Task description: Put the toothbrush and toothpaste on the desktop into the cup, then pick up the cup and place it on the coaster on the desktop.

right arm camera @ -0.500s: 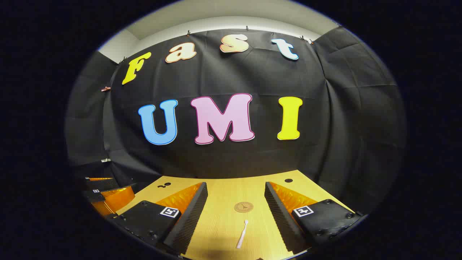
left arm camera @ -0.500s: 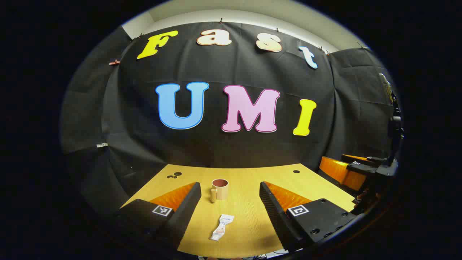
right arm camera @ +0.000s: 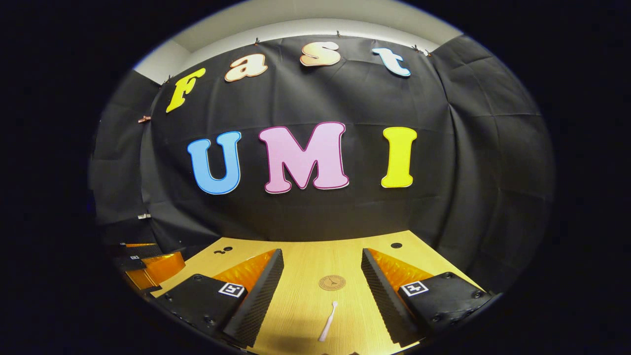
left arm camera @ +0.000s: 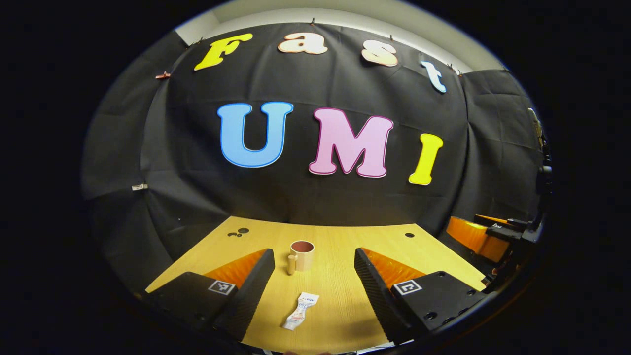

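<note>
The left hand-held gripper (left arm camera: pixel 310 281) is shown with its jaws spread wide and nothing between them, poised above the near edge of the worktop (left arm camera: pixel 345 236). The toothpaste (left arm camera: pixel 299 310) is seen lying flat on the wood between the two fingers and near the camera, its length running roughly away from the viewer with a slight slant. Beyond it, farther along the same line, the cup (left arm camera: pixel 301 255) stands upright with its mouth open upward and its handle turned toward the viewer's left. This alignment is judged to be deliberate: tube and cup are set in one line so that a single forward reach serves both pick-up and drop.

The right hand-held gripper (right arm camera: pixel 323 291) is likewise held open and empty. The toothbrush (right arm camera: pixel 327 322) lies flat between its fingers, close to the near edge, its head end pointing away toward the coaster (right arm camera: pixel 332 282), which rests farther out on the worktop, apart from the brush. The coaster is left bare, presumably to receive the cup once it is filled.

Each hand-held gripper is thus paired with one article. No article is touched yet, and the first step of the task is judged not yet begun. In each view the other hand-held gripper is glimpsed at the frame's side, well apart.
</note>
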Demonstrator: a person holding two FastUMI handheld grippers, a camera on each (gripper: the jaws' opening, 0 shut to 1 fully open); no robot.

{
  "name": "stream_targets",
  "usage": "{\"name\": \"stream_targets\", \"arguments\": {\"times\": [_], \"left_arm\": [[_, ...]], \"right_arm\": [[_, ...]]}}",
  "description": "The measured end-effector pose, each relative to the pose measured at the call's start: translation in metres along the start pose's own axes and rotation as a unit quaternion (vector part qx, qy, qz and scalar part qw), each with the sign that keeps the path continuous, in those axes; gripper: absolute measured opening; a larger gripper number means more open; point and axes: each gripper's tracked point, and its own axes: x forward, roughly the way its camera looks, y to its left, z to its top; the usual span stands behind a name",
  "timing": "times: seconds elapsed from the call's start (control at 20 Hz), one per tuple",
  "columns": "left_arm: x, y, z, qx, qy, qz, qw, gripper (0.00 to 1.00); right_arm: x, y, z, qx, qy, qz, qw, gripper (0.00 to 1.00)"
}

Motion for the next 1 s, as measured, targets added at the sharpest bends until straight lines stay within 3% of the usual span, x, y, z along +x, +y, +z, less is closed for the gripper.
{"name": "stream_targets", "arguments": {"times": [0.4,0.6,1.0], "left_arm": [[0.007,0.004,0.001,0.016,0.001,0.004,1.000,0.96],[0.018,-0.004,0.005,-0.010,0.009,-0.009,1.000,0.96],[0.042,-0.002,-0.003,-0.016,0.030,-0.007,0.999,0.96]], "right_arm": [[0.011,-0.019,-0.006,-0.001,0.020,-0.020,1.000,0.98],[0.023,-0.036,0.006,-0.001,0.007,-0.042,0.999,0.97],[0.048,-0.040,0.011,-0.007,0.008,-0.021,1.000,0.97]]}}
